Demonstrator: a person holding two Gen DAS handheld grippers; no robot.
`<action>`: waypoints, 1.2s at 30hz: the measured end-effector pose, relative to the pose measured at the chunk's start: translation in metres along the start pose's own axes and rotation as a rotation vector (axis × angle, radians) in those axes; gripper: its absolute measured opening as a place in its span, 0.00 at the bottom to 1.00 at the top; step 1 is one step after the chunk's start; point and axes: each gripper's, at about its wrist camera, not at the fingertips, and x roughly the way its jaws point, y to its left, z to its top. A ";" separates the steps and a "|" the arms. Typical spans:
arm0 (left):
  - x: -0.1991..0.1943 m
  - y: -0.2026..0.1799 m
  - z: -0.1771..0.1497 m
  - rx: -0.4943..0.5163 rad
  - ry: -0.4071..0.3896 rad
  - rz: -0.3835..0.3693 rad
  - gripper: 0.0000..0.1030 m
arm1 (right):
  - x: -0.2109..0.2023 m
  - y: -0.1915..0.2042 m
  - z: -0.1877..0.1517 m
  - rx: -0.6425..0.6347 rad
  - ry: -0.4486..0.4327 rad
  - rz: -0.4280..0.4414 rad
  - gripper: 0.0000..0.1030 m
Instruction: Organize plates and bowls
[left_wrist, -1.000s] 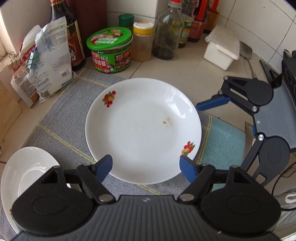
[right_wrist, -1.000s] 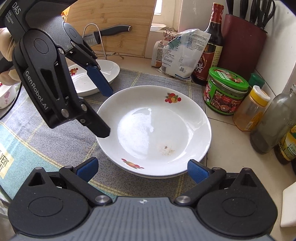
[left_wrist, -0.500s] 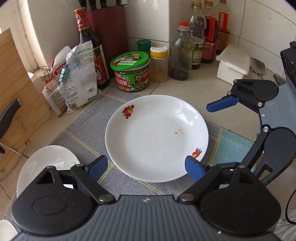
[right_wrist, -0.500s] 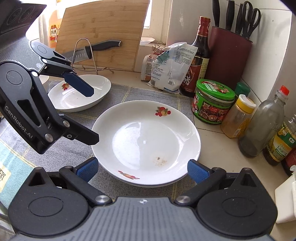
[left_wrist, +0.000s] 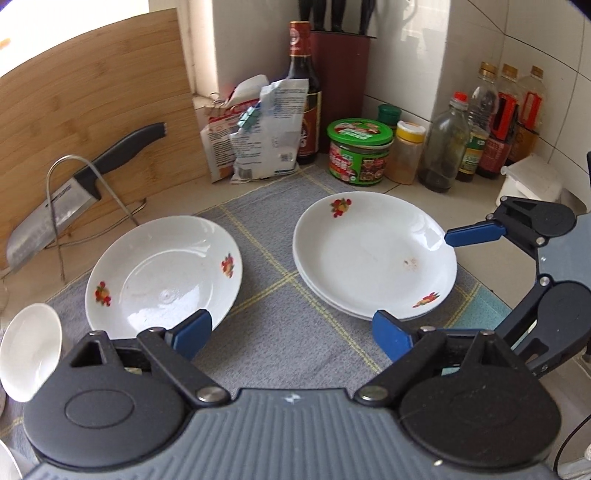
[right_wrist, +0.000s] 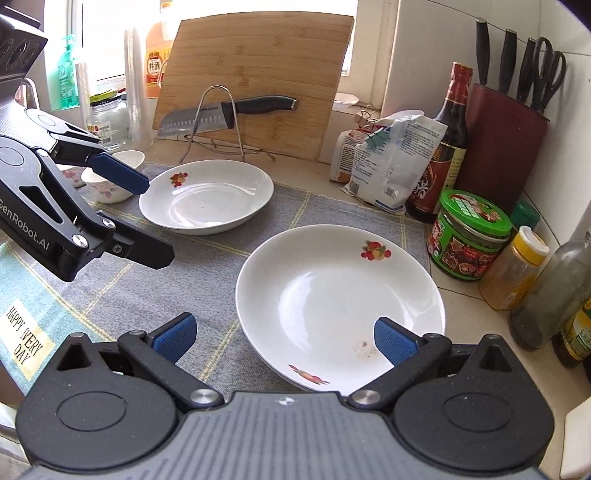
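Plates and bowls lie on a grey mat (left_wrist: 280, 332) on the tabletop; neither claw holds any of them. Left claw (left_wrist: 291, 332): fingers spread wide, nothing between them, positioned above the mat between the two plate groups. Right claw (right_wrist: 284, 336): fingers spread wide, hovering low at the near edge of the stacked plates (right_wrist: 340, 302); its right fingertip (right_wrist: 395, 341) overlaps the stack's rim in view, but contact cannot be confirmed.

The stacked plates, white with fruit motifs, sit on the right part of the mat; the left wrist view shows at least two rims under the top plate, which carries a small brown speck. A single plate (left_wrist: 162, 273) of the same pattern lies on the mat to the left, well apart from the stack. Small bowls (right_wrist: 110, 181) with a floral print stand further left, just beyond the single plate; one white bowl edge (left_wrist: 29, 350) shows at the left border of the left wrist view.

Behind the single plate, a knife (right_wrist: 225, 112) rests on a wire stand (right_wrist: 218, 122) in front of a wooden cutting board (right_wrist: 255, 77). Behind the stack: a green-lidded jar (right_wrist: 469, 236), a yellow-capped spice jar (right_wrist: 517, 269), a dark sauce bottle (right_wrist: 443, 151), opened paper packets (right_wrist: 388, 158) and a knife block (right_wrist: 506, 144) against the tiled wall
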 end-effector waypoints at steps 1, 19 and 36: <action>-0.001 0.004 -0.004 -0.016 0.002 0.014 0.91 | 0.001 0.003 0.002 -0.005 -0.004 0.006 1.00; 0.035 0.075 -0.047 -0.055 0.032 0.117 0.91 | 0.034 0.053 0.045 -0.035 0.030 -0.008 1.00; 0.066 0.093 -0.060 -0.068 0.023 0.068 0.93 | 0.081 0.070 0.075 -0.058 0.100 0.028 1.00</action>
